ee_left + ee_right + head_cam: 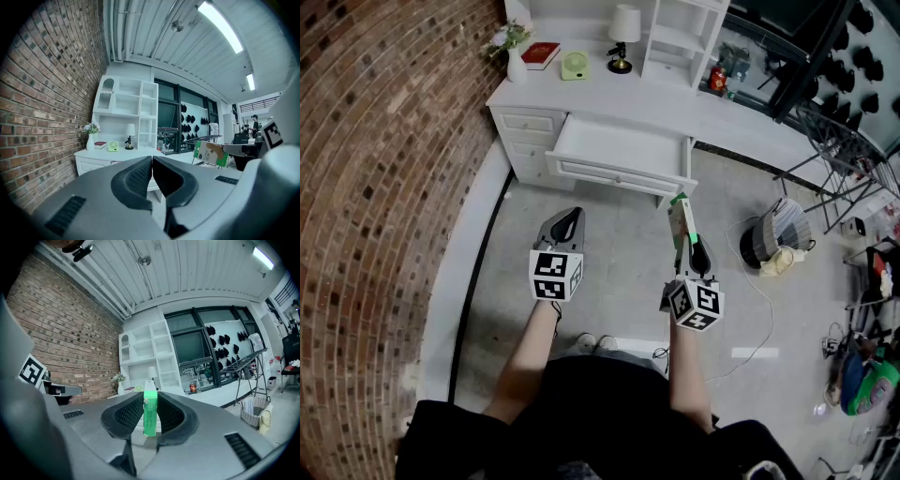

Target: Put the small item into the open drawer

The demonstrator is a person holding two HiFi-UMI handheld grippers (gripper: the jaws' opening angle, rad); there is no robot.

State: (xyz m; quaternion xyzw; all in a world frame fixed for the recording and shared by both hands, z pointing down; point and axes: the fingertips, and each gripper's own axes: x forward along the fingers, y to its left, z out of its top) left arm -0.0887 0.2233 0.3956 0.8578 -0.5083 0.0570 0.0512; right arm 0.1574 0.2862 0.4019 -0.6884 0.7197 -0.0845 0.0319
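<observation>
The left tool (pixel 152 165) is closed, pad against pad, with nothing gripped. To its right, a small green box (pixel 150 417) is clamped between the pads of the right tool (pixel 688 240) and sticks out past their tips. Ahead of both tools, across bare floor (pixel 619 246), the drawer (pixel 617 175) of the white table (pixel 609 92) is seen pulled open, well apart from the box.

Wears black clothing (pixel 609 412) with black sleeves (pixel 441 427); has grey left gripper (pixel 574 214) and right gripper (pixel 687 230), black ribbed pads (pixel 138 176), white black-patterned marker cubes (pixel 555 274).
</observation>
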